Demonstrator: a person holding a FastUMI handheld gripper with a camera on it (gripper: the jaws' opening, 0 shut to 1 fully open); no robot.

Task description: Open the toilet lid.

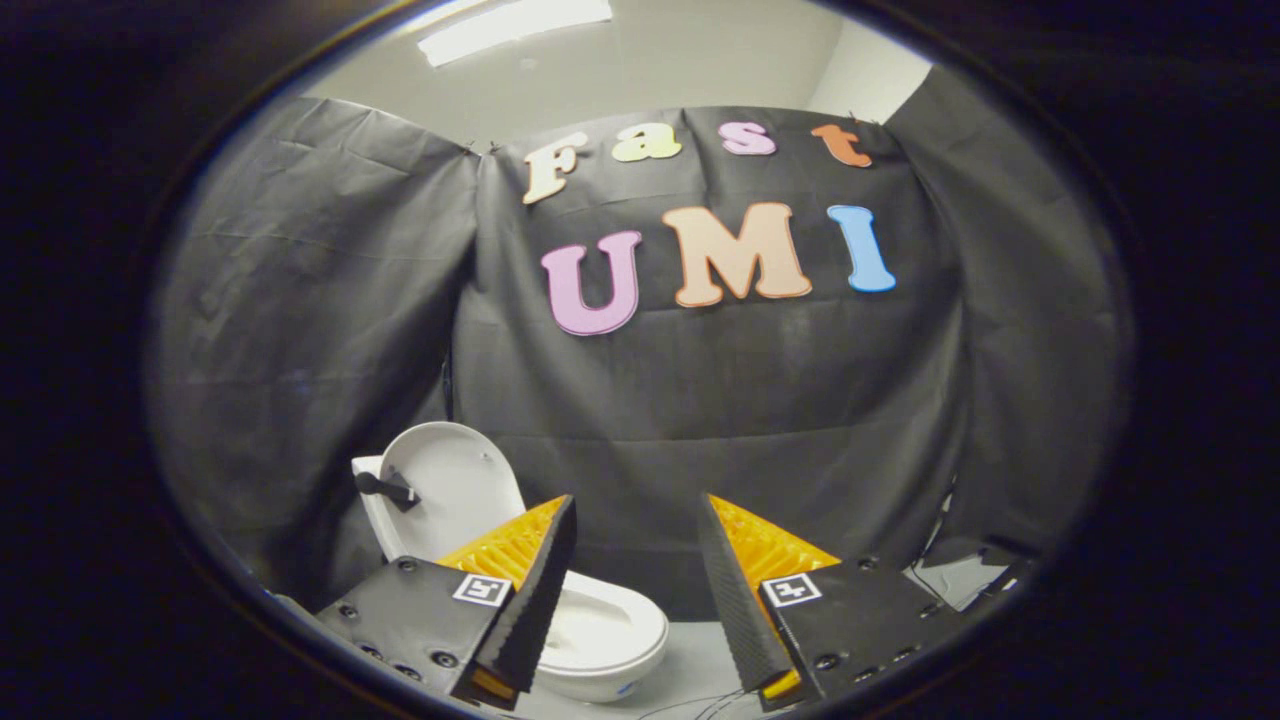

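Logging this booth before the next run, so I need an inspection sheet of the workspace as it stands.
Surface: pale floor under the toilet.
Job's things: white toilet; toilet lid raised upright, a dark handle on it.
Clutter: nothing seen.
Grippers: gripper open, fingers apart, holding nothing, toilet bowl beside one finger.
Cables: thin wires on the floor near the fingers.
Surroundings: black cloth wall; ceiling light.
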